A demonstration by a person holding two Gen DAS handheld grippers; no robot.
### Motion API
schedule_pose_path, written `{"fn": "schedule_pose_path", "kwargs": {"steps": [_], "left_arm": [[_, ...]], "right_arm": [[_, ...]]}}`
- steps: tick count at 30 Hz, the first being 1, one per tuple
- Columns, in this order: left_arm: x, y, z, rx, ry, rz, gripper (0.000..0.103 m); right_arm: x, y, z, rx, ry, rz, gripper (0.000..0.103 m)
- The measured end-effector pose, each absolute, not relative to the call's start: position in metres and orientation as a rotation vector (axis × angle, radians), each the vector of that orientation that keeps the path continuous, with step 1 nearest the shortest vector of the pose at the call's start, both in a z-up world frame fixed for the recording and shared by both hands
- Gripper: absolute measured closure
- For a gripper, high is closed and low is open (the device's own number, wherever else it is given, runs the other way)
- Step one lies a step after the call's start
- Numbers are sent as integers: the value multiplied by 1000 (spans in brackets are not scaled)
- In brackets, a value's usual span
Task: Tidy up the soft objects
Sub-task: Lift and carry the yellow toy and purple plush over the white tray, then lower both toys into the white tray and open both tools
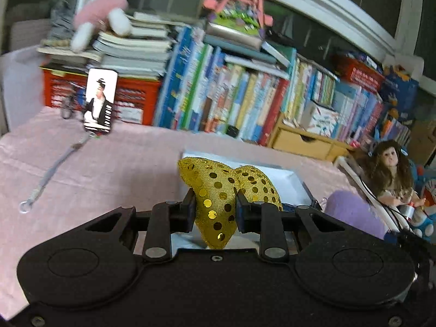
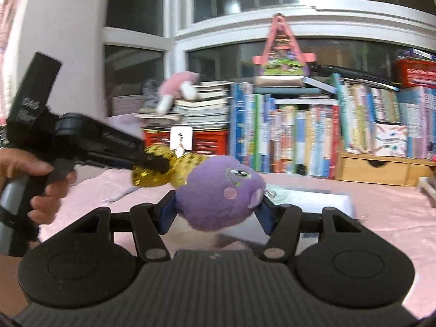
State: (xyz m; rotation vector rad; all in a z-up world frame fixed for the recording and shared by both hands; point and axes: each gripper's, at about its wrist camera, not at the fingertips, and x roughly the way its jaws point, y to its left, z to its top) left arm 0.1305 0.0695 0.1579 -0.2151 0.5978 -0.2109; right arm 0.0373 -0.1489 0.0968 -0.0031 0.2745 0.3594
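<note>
My left gripper (image 1: 215, 207) is shut on a gold sequined plush heart (image 1: 218, 190) and holds it above a white box (image 1: 288, 179) on the pink table. In the right wrist view the left gripper (image 2: 155, 163) comes in from the left with the gold heart (image 2: 163, 171). My right gripper (image 2: 215, 212) is shut on a round purple plush toy (image 2: 220, 193) with an embroidered eye, held above the white box (image 2: 321, 199). The purple toy also shows in the left wrist view (image 1: 354, 215) at the right.
A pink tablecloth (image 1: 95, 163) covers the table. A metal keychain with a picture tag (image 1: 98, 100) lies at the back left. Rows of books (image 1: 245, 95), a red crate (image 1: 130, 100) and a pink plush (image 1: 100, 13) stand behind. A doll (image 1: 389, 171) sits at the right.
</note>
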Motion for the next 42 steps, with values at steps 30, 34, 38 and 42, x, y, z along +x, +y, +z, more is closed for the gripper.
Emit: {"fn": "schedule_pose_path", "kwargs": {"steps": [30,34,38,42], "left_arm": [[312,-9,76,-236,1089,-189,76],[318,-12,68,-237,1109,-185,75],[321,-13,65,-238,1119,-184,74],[324,-13,61,-250,1136,-183,71]], "right_arm": [[250,-230,52,84,790,141,39],[261,-229,43,76,825,132,39],[270,-231,35,78,852,117,39],[277,-231,32,93,870,122,39]]}}
